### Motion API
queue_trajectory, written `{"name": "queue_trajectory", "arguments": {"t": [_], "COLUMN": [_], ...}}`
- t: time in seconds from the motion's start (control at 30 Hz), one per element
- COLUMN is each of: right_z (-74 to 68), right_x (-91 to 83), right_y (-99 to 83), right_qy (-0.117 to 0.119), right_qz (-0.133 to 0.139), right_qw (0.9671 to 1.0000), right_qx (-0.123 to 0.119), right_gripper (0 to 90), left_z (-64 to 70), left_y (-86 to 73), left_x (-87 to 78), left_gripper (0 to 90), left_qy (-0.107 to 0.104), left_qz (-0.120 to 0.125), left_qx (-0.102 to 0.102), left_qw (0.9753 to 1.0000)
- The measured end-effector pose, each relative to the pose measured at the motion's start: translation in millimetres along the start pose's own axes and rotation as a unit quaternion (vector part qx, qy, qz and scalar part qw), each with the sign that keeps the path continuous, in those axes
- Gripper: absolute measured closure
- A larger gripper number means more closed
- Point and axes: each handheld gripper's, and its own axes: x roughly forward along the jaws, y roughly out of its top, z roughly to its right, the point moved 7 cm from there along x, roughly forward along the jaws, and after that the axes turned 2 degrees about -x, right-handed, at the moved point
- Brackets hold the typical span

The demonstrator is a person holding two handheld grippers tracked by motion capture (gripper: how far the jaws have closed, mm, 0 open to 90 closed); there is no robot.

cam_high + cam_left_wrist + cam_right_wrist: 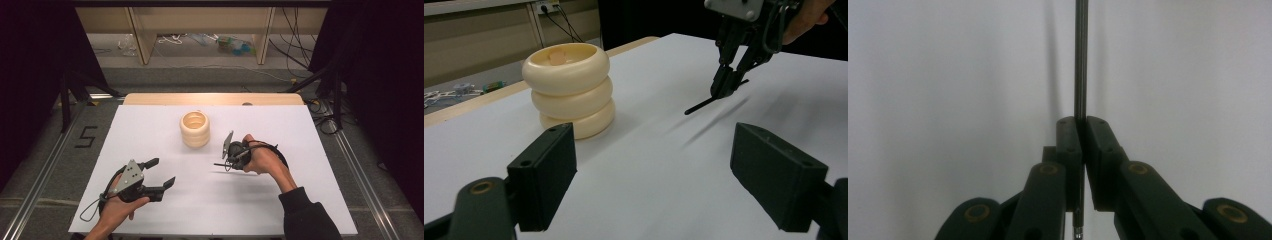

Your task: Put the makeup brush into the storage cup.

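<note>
A cream stack of three rings (195,129) stands upright on the white table (150,130), toward the back middle; it rises at the left (569,90) in the left gripper view. My right gripper (227,164) is to the right of the stack, shut on a thin dark rod (220,164) that sticks out leftward just above the table. Its jaws (1081,125) pinch the rod (1081,60) near one end. From the left gripper view, the right gripper (728,82) holds the rod (714,99) slanting down. My left gripper (162,172) hovers at the front left, open, nothing between its jaws (654,175).
A wooden edge (212,99) borders the table's far side. Beyond it stand wooden shelf legs (142,35), cables and small items on the floor. Dark curtains and metal stands flank both sides. A "5" mark (86,136) lies on the floor at the left.
</note>
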Motion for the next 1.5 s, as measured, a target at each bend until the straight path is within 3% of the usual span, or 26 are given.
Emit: {"name": "queue_trajectory", "arguments": {"t": [0.17,0.23,0.4,0.43,0.47,0.5,0.57,0.63,0.9,1.03,1.13,1.17,1.5], "right_z": [-12.9,-14.9,-31.1,-35.0,-35.0,-38.8,-41.9,-48.1,-62.9,-70.6,-73.6,-74.8,-82.2], "right_x": [-12.6,-17.5,-25.0,-25.5,-25.8,-25.8,-25.1,-25.5,-27.1,-28.7,-28.7,-28.5,-27.7], "right_y": [6.1,9.9,27.9,30.2,32.3,34.2,39.0,41.4,57.6,63.4,68.8,70.0,78.1], "right_qy": [-0.006,-0.019,-0.004,0.001,-0.001,0.001,0.003,0.002,0.008,0.013,0.015,0.014,0.016], "right_qz": [0.015,0.018,0.053,0.052,0.049,0.047,0.049,0.039,0.041,0.044,0.056,0.057,0.062], "right_qw": [0.9998,0.9993,0.9973,0.9974,0.9963,0.9969,0.9954,0.9966,0.9928,0.9926,0.9892,0.9892,0.9869], "right_qx": [-0.012,-0.026,-0.05,-0.05,-0.07,-0.064,-0.082,-0.072,-0.112,-0.113,-0.135,-0.134,-0.148], "right_gripper": [85.5,85.5,85.5,85.5,85.5,85.5,85.5,85.5,85.5,85.5,85.5,85.5,85.5], "left_z": [1.1,2.4,6.4,6.4,7.1,8.0,9.2,11.6,30.7,42.7,49.0,49.1,55.1], "left_y": [-0.8,-0.6,-1.8,-2.7,-3.3,-3.6,-3.3,-4.7,-8.6,-9.4,-11.8,-12.1,-16.6], "left_x": [0.5,0.9,2.4,2.2,2.2,2.2,2.7,3.5,8.6,11.1,13.0,13.4,16.3], "left_gripper": [18.3,18.1,17.7,17.3,17.3,17.2,16.8,16.9,17.8,18.9,19.8,20.2,27.6], "left_qy": [-0.002,-0.005,-0.018,-0.017,-0.017,-0.019,-0.022,-0.029,-0.063,-0.081,-0.089,-0.089,-0.095], "left_qz": [-0.003,-0.004,-0.009,-0.014,-0.016,-0.017,-0.017,-0.023,-0.047,-0.056,-0.065,-0.068,-0.089], "left_qx": [0.0,0.001,-0.003,0.0,0.0,-0.003,0.0,0.002,0.006,0.015,0.021,0.035,0.037], "left_qw": [1.0,1.0,0.9998,0.9998,0.9997,0.9997,0.9996,0.9993,0.9969,0.995,0.9937,0.9931,0.9908]}}
